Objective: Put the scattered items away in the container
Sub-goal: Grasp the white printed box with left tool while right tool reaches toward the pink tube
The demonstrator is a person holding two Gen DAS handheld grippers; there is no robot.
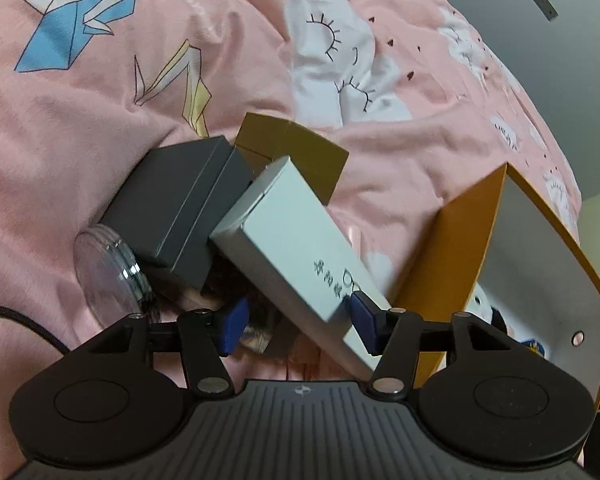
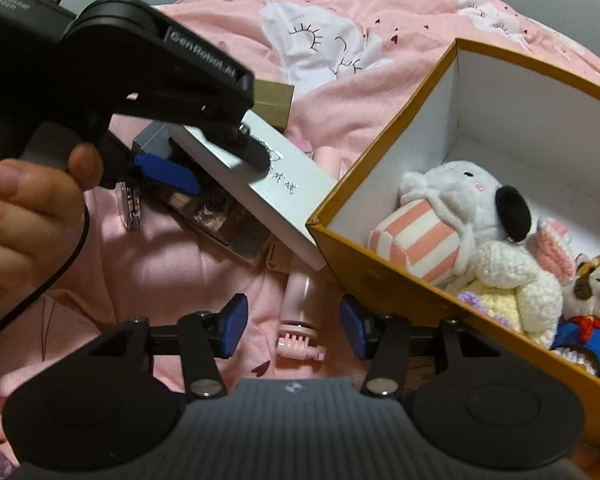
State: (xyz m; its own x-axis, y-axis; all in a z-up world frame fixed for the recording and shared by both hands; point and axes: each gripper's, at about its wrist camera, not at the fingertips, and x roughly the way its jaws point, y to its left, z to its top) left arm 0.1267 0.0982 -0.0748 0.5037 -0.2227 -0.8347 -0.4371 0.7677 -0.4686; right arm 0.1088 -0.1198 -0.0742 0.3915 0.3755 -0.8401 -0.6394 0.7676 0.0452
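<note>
A silver box point(image 1: 296, 240) lies tilted on the pink quilt, its lower end between the fingers of my left gripper point(image 1: 298, 326). The right pad point(image 1: 362, 320) touches its edge, while the left pad point(image 1: 234, 326) stands apart from it, so the jaws are open. In the right wrist view the same box point(image 2: 284, 196) leans against the corner of the orange container point(image 2: 384, 200). My right gripper point(image 2: 294, 330) hangs open over a pink toothed gadget point(image 2: 298, 312) beside the container, not touching it.
A dark grey box point(image 1: 180, 208), a gold box point(image 1: 296, 148) and a clear plastic dome point(image 1: 104, 276) crowd around the silver box. Plush toys point(image 2: 460, 216) fill the container. A shiny framed item point(image 2: 216, 216) lies under the silver box. A hand point(image 2: 24, 216) holds the left gripper.
</note>
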